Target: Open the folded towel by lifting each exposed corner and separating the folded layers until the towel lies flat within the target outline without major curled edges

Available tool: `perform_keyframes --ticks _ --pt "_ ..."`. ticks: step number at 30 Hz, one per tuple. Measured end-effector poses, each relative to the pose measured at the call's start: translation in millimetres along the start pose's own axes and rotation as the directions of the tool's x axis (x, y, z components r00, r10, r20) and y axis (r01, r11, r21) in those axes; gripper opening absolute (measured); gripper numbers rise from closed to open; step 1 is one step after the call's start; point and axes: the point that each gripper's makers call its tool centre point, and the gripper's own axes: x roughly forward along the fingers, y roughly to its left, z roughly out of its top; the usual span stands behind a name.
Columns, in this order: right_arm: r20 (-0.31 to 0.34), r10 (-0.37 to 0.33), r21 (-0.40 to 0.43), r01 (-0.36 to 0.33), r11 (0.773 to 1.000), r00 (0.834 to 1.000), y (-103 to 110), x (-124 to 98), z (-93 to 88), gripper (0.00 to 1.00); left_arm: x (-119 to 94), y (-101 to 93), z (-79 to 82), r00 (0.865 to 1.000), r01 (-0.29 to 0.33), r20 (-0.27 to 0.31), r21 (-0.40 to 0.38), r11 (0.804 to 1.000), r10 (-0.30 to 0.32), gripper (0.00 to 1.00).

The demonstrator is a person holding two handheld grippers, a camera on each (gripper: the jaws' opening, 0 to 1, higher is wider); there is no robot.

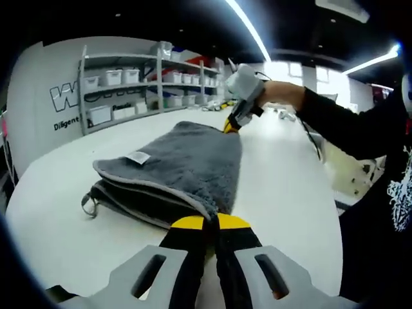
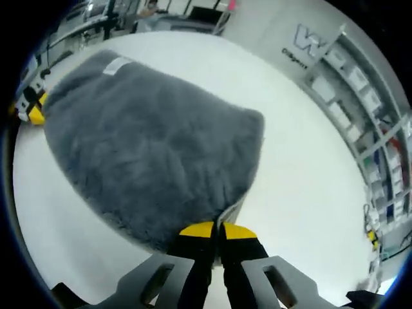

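White table (image 1: 290, 193): 1 towel (image 1: 187, 161), 2 tools

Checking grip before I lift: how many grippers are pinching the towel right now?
2. The left gripper is shut on the grey towel's near corner; the right gripper pinches the opposite corner, seen far across the table.

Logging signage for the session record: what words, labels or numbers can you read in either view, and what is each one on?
"W": the large outlined lettering on the back wall, cut off by the shelving after that letter.
"Diligent": small dark line on the wall under that lettering; the rest is hidden or blurred.
White tag on the grey towel: too small to read.
Shelf bins: no legible labels.
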Motion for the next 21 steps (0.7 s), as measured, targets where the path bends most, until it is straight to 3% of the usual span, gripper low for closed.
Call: perform_keyframes --ticks 10,21 --pt "-0.027 0.015 -0.017 -0.016 1.000 1.000 -7 12 12.7 0.00 6 -25.7 3.6 0.999 0.040 0.012 -0.024 0.999 -0.040 0.03" --pt "-0.063 0.032 -0.034 -0.034 0.999 0.998 -23 27 27.9 0.00 14 -48.1 7.0 0.997 0.069 0.024 0.015 0.998 -0.069 0.02"
